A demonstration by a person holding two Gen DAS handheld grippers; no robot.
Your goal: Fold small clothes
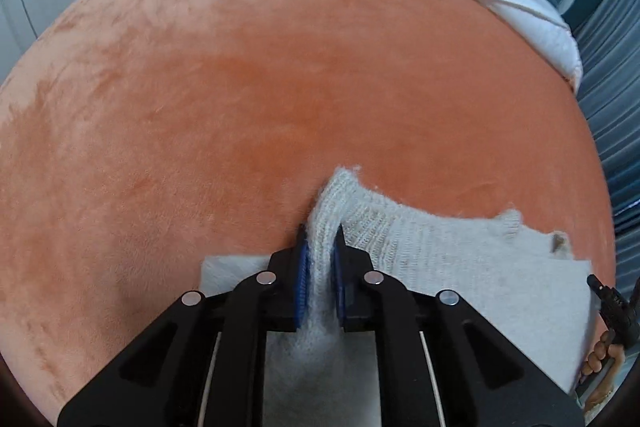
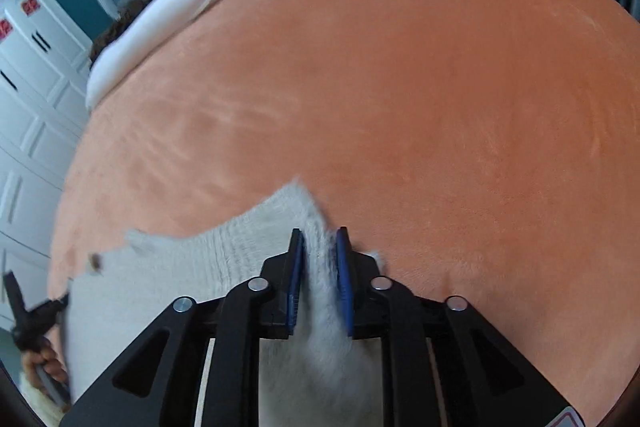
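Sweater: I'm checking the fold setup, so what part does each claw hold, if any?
Both hold the sweater: left claw and right claw each pinch a ribbed corner bunched between the pads.

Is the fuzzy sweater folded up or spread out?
Mostly spread: the sweater stretches between the left hand-held gripper and right hand-held gripper, both pinching its edge.

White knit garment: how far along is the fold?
Done: both grips are set, left gripper and right gripper each pinching a shoulder of the white knit garment. In hand: it's held over the orange blanket. Left: no fold visible yet.
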